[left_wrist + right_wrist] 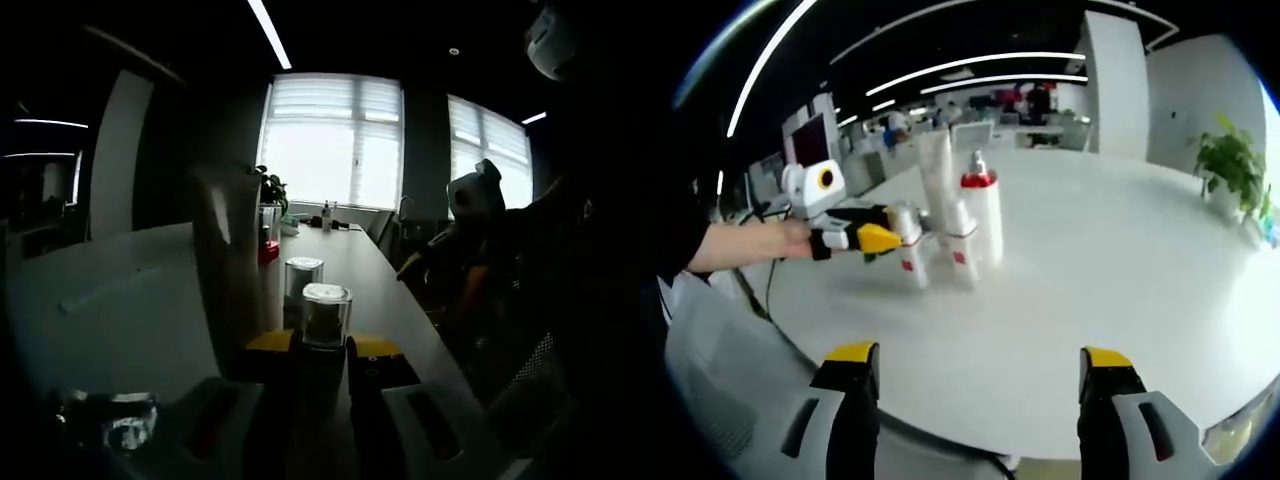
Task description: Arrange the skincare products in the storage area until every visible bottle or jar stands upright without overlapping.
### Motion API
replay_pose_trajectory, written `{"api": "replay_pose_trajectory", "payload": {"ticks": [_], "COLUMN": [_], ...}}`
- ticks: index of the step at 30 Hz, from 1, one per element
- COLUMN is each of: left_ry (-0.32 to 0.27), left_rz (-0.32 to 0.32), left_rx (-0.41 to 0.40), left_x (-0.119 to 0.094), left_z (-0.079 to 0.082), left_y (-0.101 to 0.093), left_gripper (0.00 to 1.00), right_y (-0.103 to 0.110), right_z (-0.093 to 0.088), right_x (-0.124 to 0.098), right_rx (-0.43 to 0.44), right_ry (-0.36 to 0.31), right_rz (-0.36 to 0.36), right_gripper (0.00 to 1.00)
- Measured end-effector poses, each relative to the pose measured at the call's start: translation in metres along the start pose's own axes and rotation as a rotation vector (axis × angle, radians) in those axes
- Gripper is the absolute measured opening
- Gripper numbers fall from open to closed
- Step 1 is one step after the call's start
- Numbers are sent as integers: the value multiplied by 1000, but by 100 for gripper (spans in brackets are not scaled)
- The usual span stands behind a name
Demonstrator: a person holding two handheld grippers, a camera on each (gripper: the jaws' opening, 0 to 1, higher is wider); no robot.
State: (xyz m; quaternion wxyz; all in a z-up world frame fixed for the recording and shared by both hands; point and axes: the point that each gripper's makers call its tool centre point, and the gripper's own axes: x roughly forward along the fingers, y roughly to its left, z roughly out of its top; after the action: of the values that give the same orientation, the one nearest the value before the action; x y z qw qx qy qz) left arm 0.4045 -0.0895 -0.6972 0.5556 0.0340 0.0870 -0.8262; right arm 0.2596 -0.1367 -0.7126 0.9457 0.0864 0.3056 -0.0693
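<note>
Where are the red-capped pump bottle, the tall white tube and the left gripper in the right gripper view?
Red-capped pump bottle (983, 215): right gripper view, on its white body below the red collar.
Tall white tube (935, 170): right gripper view, on its upper body.
Left gripper (888, 238): right gripper view, at its yellow jaw tips against a small bottle.

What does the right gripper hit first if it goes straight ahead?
Probably the small white red-labelled bottle at the front of the upright bottle cluster. Bare white table lies between, and the right gripper has open jaws. Depth is uncertain.

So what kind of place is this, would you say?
Most likely an open-plan office: a long white table, strip ceiling lights, a potted plant and big blinded windows.
</note>
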Motion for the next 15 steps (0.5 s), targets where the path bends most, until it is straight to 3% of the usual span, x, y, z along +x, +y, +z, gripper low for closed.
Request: {"api": "replay_pose_trajectory", "payload": {"ticks": [15], "left_ry": [11], "left_rz": [-7], "left_rx": [-19], "left_x": [-8], "left_z": [-3], "left_y": [1], "left_gripper": [16], "right_y": [0], "right_z": [-2], "right_x": [0], "right_rx": [3], "right_ry": [7], "right_rz": [0], "right_gripper": [84]}}
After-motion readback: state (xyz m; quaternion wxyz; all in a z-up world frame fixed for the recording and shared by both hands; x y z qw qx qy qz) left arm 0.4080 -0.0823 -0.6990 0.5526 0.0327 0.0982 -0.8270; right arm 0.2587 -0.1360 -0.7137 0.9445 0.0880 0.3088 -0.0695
